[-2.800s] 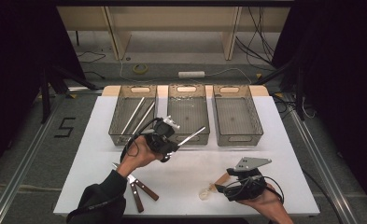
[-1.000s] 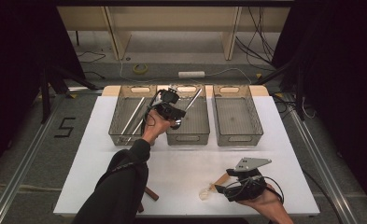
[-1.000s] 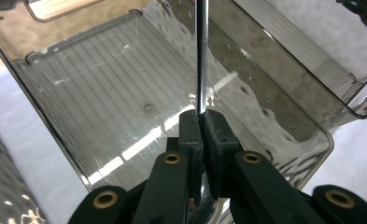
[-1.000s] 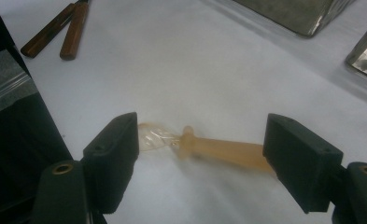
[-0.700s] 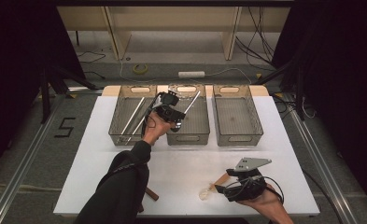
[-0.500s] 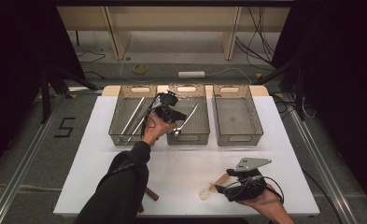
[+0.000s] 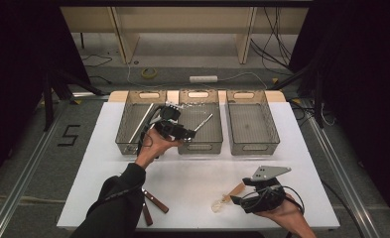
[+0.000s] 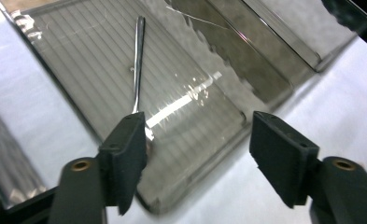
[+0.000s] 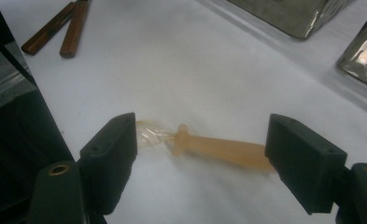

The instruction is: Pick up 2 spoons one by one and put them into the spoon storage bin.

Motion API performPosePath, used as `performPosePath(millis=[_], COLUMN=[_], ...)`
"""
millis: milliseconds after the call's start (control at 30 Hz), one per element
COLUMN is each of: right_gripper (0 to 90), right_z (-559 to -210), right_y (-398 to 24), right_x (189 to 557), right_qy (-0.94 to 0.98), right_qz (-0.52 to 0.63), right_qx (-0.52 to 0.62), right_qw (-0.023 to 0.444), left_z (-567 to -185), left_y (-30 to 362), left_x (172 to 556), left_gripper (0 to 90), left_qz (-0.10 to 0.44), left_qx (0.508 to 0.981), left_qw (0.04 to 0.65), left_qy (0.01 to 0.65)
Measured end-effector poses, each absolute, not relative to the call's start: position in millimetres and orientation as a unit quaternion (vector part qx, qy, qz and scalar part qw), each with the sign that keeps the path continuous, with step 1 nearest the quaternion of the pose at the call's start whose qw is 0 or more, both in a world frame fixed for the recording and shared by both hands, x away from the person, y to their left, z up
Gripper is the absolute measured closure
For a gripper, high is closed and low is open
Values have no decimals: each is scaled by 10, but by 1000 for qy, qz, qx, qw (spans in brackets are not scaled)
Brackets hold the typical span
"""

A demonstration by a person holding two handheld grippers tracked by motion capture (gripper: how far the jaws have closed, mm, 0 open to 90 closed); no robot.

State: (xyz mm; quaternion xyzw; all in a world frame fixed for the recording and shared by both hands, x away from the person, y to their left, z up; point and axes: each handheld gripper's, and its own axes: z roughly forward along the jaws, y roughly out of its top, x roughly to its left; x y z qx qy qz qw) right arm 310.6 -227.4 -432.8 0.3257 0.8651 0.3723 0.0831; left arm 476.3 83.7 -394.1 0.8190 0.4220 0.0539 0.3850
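Three clear bins (image 7: pixel 198 144) on white tabletop (image 7: pixel 192 178): left with metal utensils, middle with one silver utensil (image 8: pixel 137 60), right bare | two brown-handled knives (image 7: pixel 150 204) | left claw (image 8: pixel 197 154) just opened, nothing between | right claw (image 9: pixel 202 158) apart around amber-handled utensil (image 9: pixel 218 148), untouched.

Overhead view plus two claw-mounted close-ups

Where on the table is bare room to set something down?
Bare table lies between the bins' front edges and the right gripper, and the right bin looks empty. Crowded: the front left by the brown-handled utensils.
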Motion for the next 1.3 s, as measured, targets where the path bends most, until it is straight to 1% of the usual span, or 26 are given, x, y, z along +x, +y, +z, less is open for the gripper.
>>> performPosePath(millis=[200,433,667,833,867,967,1300], right_gripper=[254,252,254,262,262,264,276], right_z=[-4248,-4229,-4310,-4354,-4372,-4399,-4458], right_y=[-2305,-2207,-2109,-2079,-2076,-2049,-1967], right_x=[3152,3250,3324,3369,3387,3425,3523], right_qy=[884,916,935,943,946,952,965], right_qz=[349,314,277,251,245,223,194], right_qx=[297,237,210,207,197,193,165], right_qw=[90,78,76,70,74,79,68], left_z=[-3971,-3983,-3999,-4056,-4067,-4102,-4148], left_y=[994,1160,1350,1437,1460,1526,1664], left_x=[4450,4157,3942,3795,3766,3675,3466], left_gripper=[293,244,206,196,193,190,179], left_qz=[71,93,115,135,142,143,149], left_qx=[823,823,805,809,809,802,796], left_qw=[395,419,450,449,448,456,462], left_qy=[402,372,368,355,354,358,361])
